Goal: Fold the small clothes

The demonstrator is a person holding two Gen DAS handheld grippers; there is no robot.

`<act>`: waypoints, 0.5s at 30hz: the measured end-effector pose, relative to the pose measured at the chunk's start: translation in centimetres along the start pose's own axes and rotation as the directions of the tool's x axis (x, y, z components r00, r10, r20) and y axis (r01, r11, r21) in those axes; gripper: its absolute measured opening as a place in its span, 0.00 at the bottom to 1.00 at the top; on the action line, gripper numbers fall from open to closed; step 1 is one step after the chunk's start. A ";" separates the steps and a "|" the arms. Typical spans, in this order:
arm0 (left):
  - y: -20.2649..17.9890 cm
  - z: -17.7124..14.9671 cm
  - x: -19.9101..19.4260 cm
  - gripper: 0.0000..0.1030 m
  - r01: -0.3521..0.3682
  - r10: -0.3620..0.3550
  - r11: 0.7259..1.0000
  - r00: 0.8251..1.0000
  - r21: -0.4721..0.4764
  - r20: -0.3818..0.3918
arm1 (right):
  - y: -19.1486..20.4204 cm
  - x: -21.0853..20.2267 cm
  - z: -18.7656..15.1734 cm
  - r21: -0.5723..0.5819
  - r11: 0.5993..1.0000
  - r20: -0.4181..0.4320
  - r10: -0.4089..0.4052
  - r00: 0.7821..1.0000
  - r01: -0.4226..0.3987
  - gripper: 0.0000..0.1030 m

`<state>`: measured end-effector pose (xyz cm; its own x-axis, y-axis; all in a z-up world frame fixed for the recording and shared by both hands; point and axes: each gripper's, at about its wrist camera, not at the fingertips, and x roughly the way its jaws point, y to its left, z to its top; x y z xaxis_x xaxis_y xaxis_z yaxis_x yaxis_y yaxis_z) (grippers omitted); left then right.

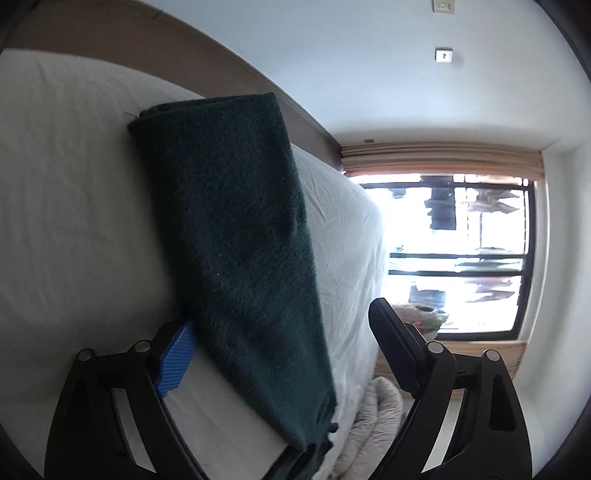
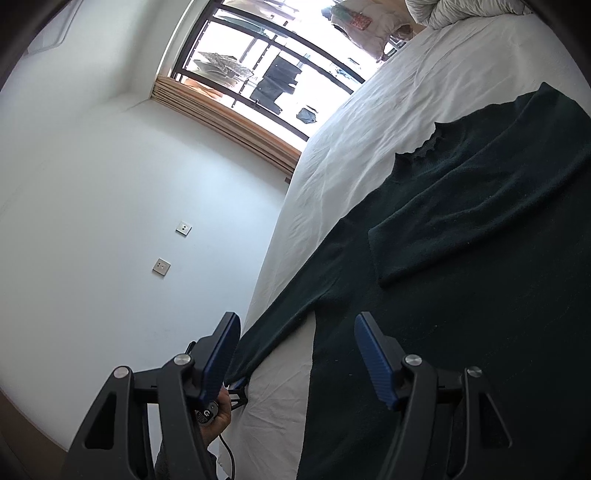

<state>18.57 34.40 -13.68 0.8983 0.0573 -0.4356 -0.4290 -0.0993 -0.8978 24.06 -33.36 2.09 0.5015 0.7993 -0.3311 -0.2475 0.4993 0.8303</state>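
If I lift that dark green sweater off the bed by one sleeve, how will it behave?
Likely floppy: the dark green sweater lies limp on the white sheet, one sleeve folded across its body. Its fuzzy knit probably grips the pads rather than slipping. The rest would likely drag and unfold.

Bed, white sheet, creased. I see a dark green sweater flat on it ahead of the right tongs, one sleeve folded across the body. Grey bedding bunched far beyond the tongs.
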 end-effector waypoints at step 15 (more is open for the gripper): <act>0.5 0.2 1.5 0.06 0.023 -0.025 0.998 0.999 0.067 0.039 | -2.8 -1.5 0.6 0.026 0.999 0.034 -0.035 0.999 0.034 0.63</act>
<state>19.67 34.65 -14.78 0.9045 0.0987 -0.4148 -0.4138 -0.0317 -0.9098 24.47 -36.11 0.51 0.5380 0.7694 -0.3445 -0.2090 0.5176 0.8297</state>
